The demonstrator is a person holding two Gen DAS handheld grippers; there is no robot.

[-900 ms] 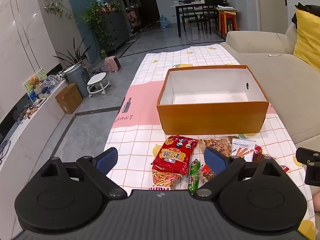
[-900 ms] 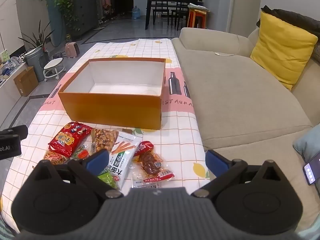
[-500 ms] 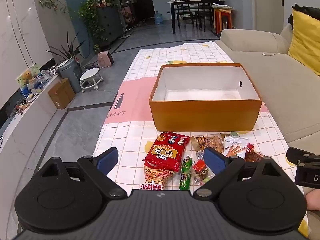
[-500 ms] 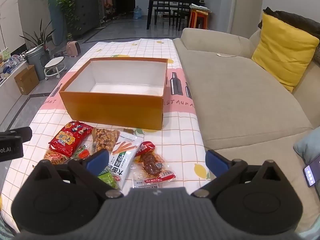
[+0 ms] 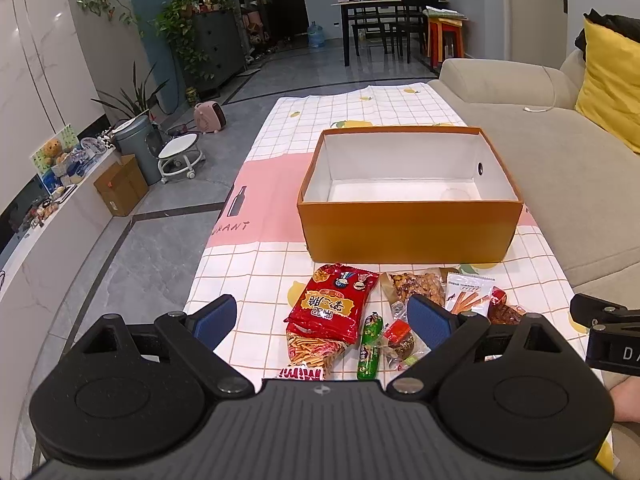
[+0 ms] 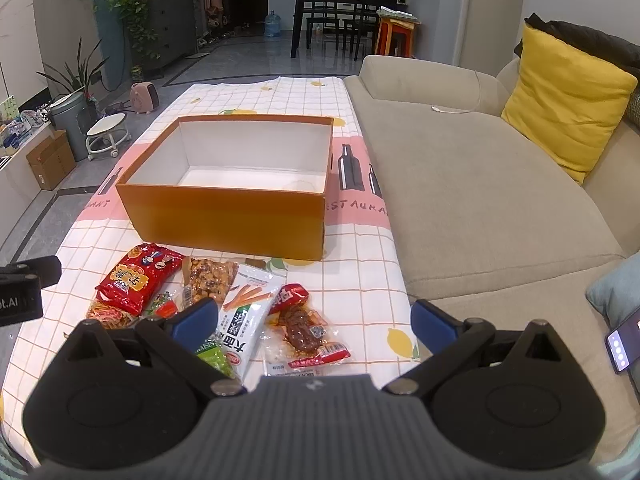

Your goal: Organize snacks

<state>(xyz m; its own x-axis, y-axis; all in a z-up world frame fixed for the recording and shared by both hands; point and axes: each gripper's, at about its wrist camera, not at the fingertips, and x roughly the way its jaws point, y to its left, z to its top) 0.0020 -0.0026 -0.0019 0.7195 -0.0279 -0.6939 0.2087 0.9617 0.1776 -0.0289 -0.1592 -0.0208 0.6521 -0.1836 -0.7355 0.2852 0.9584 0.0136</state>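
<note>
An empty orange box (image 5: 408,232) (image 6: 228,216) with a white inside stands on the checked tablecloth. In front of it lie several snack packets: a red bag (image 5: 334,302) (image 6: 136,278), a nut bag (image 5: 416,286) (image 6: 208,276), a white stick-snack pack (image 5: 468,292) (image 6: 246,312), a green sausage (image 5: 370,346) and a red meat pack (image 6: 300,324). My left gripper (image 5: 322,318) is open and empty above the red bag. My right gripper (image 6: 314,318) is open and empty above the meat pack.
A beige sofa (image 6: 480,184) with a yellow cushion (image 6: 564,100) runs along the table's right side. A phone (image 6: 622,344) lies at the right edge. Grey floor, a stool (image 5: 178,156) and a cardboard box (image 5: 120,184) are to the left.
Both grippers have shifted slightly; the left wrist view has drifted so the box and snacks sit further left in it. Both stay open and empty.
</note>
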